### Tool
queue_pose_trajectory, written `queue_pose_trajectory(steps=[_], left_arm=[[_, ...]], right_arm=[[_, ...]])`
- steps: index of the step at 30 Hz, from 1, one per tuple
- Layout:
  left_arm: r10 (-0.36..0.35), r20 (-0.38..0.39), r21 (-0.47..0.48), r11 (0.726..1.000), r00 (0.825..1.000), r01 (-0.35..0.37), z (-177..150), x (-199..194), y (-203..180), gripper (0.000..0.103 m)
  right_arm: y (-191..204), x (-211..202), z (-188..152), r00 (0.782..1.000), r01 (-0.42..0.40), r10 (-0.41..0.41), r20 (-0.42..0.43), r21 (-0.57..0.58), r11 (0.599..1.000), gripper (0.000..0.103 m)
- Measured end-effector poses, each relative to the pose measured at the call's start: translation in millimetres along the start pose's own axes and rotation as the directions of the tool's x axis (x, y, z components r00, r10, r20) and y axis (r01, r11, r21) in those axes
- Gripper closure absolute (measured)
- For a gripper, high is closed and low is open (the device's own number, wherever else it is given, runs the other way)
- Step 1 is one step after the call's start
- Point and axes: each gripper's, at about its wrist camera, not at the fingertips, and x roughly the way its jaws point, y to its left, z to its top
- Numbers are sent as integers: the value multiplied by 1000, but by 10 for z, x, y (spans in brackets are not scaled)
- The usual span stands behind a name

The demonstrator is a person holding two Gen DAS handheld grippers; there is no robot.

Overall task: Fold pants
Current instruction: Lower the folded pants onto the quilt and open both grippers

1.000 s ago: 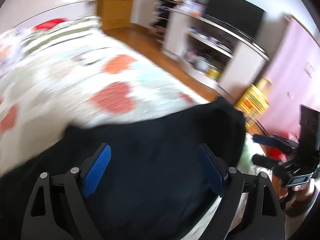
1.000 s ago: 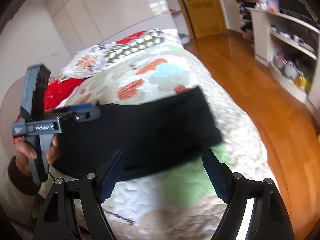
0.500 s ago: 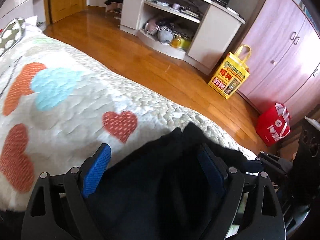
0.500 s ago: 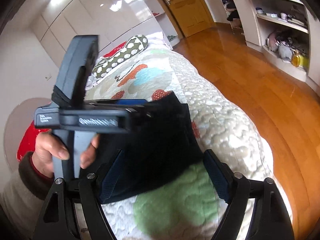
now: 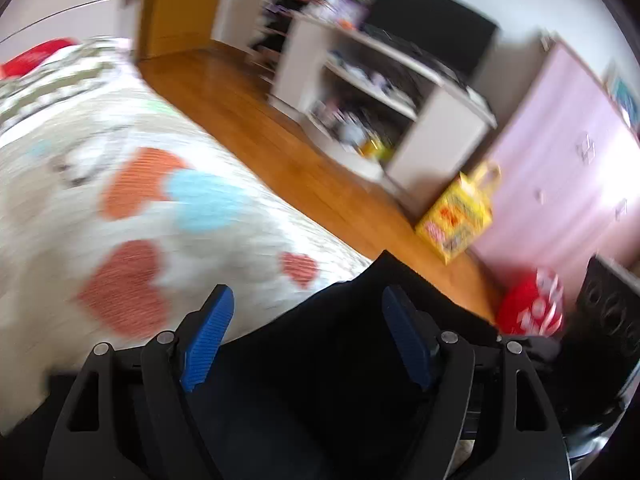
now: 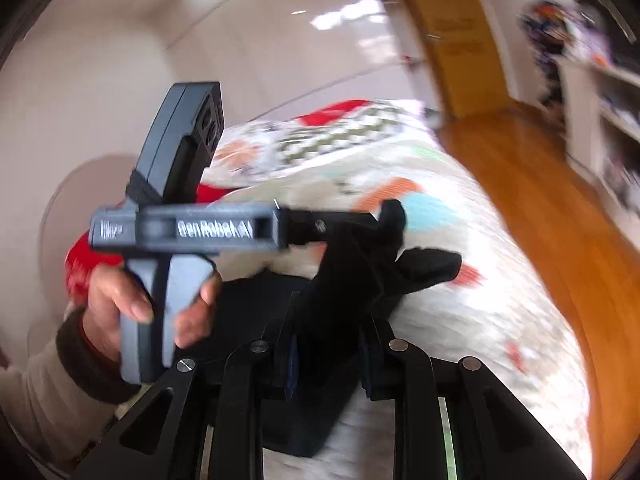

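Observation:
The black pants (image 6: 352, 280) lie bunched on the heart-patterned quilt (image 6: 480, 320). My right gripper (image 6: 330, 360) is shut on a fold of the black pants, lifting it off the bed. The left gripper (image 6: 384, 216) shows in the right wrist view, held by a hand, with its tip against the raised cloth. In the left wrist view the left gripper (image 5: 306, 332) is open, its blue pads (image 5: 208, 340) wide apart above the black pants (image 5: 340, 360), which cover the bed's near edge.
The quilt (image 5: 132, 208) has orange, red and blue hearts. Wooden floor (image 5: 288, 152) runs along the bed. A white shelf unit (image 5: 384, 96), a yellow bag (image 5: 460, 216), a red bag (image 5: 532, 308) and pink cabinets (image 5: 568, 168) stand beyond. Pillows (image 6: 332, 136) lie at the headboard.
My right gripper has closed on a fold of the pants and raised it. The left gripper stays open and has swung, the view tilting up towards the shelf unit.

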Motion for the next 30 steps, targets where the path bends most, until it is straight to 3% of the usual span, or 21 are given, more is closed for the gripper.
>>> queue_pose_trajectory(steps=[5,7,9,10,11,13,15,17,21,24,26,30], left_arm=[[114,76,-138,985,990,-103,-392,-810,566,21],[160,75,-192,971,984,-143,-607,-992,766,21],[203,64,-243,953,977,-182,-835,-1098,924,21],[222,51,-266,943,974,-201,-940,-1104,974,21],[238,35,-286,933,971,-218,-1040,-1106,1036,21],[241,20,-315,923,970,-223,-1187,-1116,1124,21],[220,19,-331,922,975,-202,-1299,-1083,1115,21],[209,18,-339,921,978,-190,-1386,-1023,1076,21],[209,6,-328,924,978,-196,-1437,-847,891,21],[274,-22,-266,925,962,-269,-1429,-676,746,21],[339,-48,-254,906,940,-339,-1474,-635,740,21],[339,-80,-311,885,938,-346,-1680,-726,891,21]], right_arm=[[716,594,-89,987,-124,107,-116,-151,981,80],[857,971,-265,966,-169,134,-220,-147,975,73],[942,1329,-478,931,-157,101,-350,-136,978,62],[959,1348,-524,922,-158,101,-373,-128,979,61],[953,1289,-512,926,-163,108,-363,-126,978,61],[887,1070,-402,932,-197,153,-328,-105,975,41],[695,761,-241,965,-136,111,-238,-89,987,31],[506,623,-141,983,-52,37,-178,-80,995,31],[319,773,-118,977,22,-37,-210,-74,997,60],[408,1057,-103,970,1,-27,-240,-110,994,60],[526,1289,-113,963,-20,-20,-270,-147,989,60],[854,1773,-137,935,-120,33,-353,-227,966,57]])
